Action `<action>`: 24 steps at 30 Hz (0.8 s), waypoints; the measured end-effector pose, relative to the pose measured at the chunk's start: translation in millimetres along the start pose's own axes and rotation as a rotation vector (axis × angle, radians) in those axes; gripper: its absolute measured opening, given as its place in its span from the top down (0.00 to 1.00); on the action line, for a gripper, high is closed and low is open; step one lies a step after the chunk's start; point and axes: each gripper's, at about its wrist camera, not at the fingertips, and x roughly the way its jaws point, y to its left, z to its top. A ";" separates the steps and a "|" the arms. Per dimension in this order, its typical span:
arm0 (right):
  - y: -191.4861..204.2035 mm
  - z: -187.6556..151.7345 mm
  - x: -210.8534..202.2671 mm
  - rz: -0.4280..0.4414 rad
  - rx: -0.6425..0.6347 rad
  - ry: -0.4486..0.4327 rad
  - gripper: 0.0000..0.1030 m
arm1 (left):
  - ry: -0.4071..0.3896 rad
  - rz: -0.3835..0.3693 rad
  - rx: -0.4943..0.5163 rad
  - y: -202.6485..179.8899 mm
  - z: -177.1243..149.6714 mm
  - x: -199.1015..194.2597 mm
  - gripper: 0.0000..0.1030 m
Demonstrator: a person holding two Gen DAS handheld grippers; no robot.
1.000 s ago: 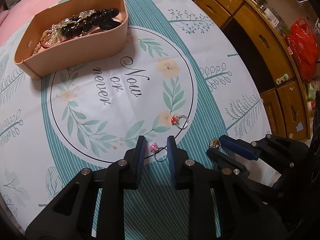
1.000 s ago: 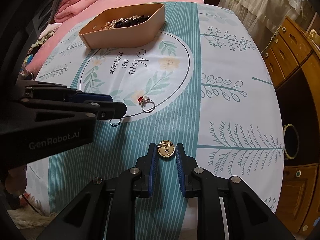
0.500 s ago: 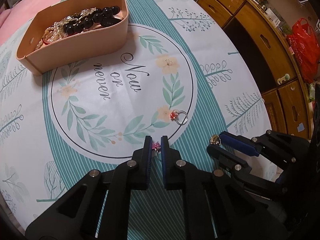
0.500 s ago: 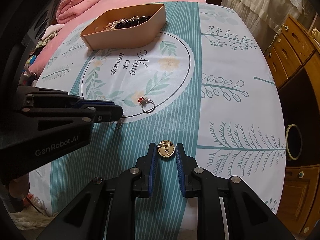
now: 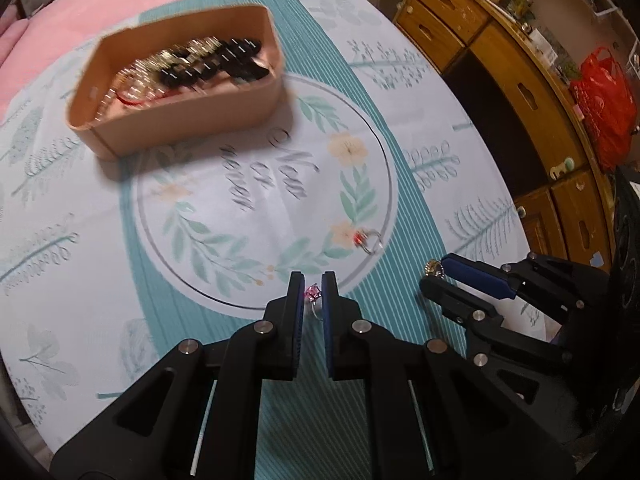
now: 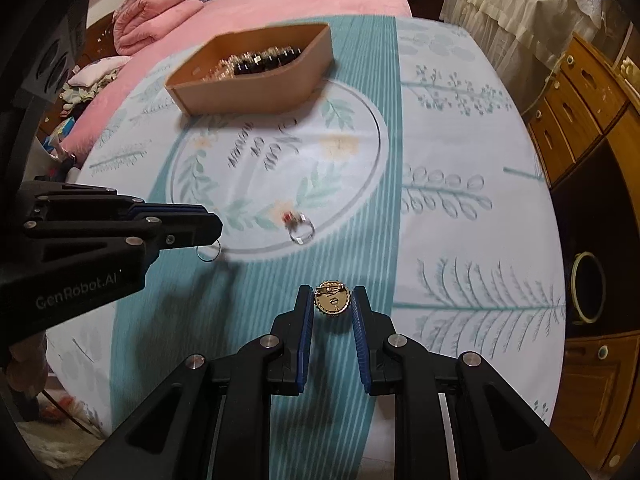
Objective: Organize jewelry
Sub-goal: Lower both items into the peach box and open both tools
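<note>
My left gripper [image 5: 312, 280] is shut on a silver ring with a pink stone [image 5: 312, 293], held a little above the tablecloth; from the right wrist view its band hangs below the left gripper [image 6: 212, 228]. My right gripper [image 6: 332, 294] is shut on a round gold brooch [image 6: 332, 304], which also shows at the right gripper's tips [image 5: 434, 267] in the left view. A ring with a red stone [image 5: 368, 238] [image 6: 298, 228] lies on the cloth at the circle's edge. The peach jewelry box [image 5: 180, 120] [image 6: 248, 84], full of beads and chains, stands at the far side.
The table [image 6: 460, 200] carries a teal and white leaf-print cloth with a round motif. Wooden drawers [image 5: 520, 92] and a red bag [image 5: 604, 108] stand off to the right. A pink bed [image 6: 280, 4] lies beyond the far edge.
My left gripper's jaws closed on the pink-stone ring and lifted it off the cloth. The right gripper kept the brooch and stayed put.
</note>
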 end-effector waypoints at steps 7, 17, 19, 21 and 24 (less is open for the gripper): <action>11.8 47.5 -18.6 0.067 0.001 -0.086 0.82 | -0.112 0.051 -0.063 38.4 33.4 -36.9 0.94; 30.4 143.0 -21.3 0.120 -0.024 -0.199 0.82 | -0.254 0.110 -0.162 99.9 85.0 -71.5 0.94; 33.6 161.6 -17.9 0.123 -0.029 -0.210 0.82 | -0.260 0.108 -0.181 107.5 93.9 -69.3 0.94; 35.8 174.4 -12.6 0.126 -0.024 -0.205 0.82 | -0.263 0.108 -0.197 114.3 100.7 -67.1 0.94; 39.1 188.7 -0.4 0.130 -0.016 -0.187 0.82 | -0.257 0.106 -0.214 122.0 111.9 -59.0 0.94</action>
